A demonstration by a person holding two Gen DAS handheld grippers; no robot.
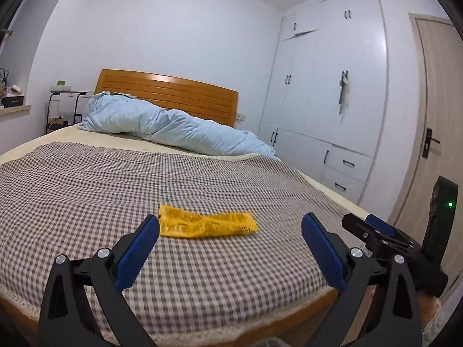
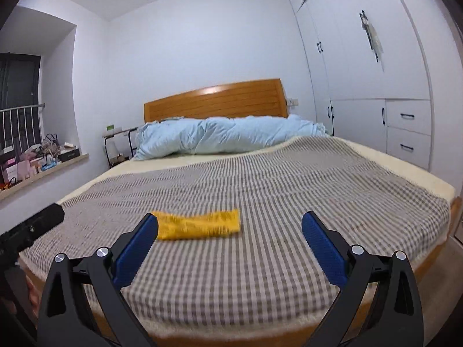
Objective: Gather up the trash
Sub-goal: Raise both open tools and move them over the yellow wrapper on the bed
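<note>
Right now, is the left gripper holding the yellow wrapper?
No. The yellow wrapper lies flat on the checked blanket, beyond the open left gripper.

You have one yellow wrapper (image 1: pixel 207 225) on one bed (image 1: pixel 173 179), one blue quilt (image 1: pixel 173 128), one headboard (image 1: pixel 173 94), two grippers, left (image 1: pixel 230 256) and right (image 2: pixel 230 256), one door (image 1: pixel 439 115), one wardrobe (image 1: pixel 327 86), one side table (image 1: pixel 65 101).

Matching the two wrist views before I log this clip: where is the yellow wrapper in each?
Left wrist: yellow wrapper lies flat on the checked blanket, lower centre.
Right wrist: wrapper lower centre, slightly left, blurred.
Shared landmark: wooden headboard behind the blue duvet.
</note>
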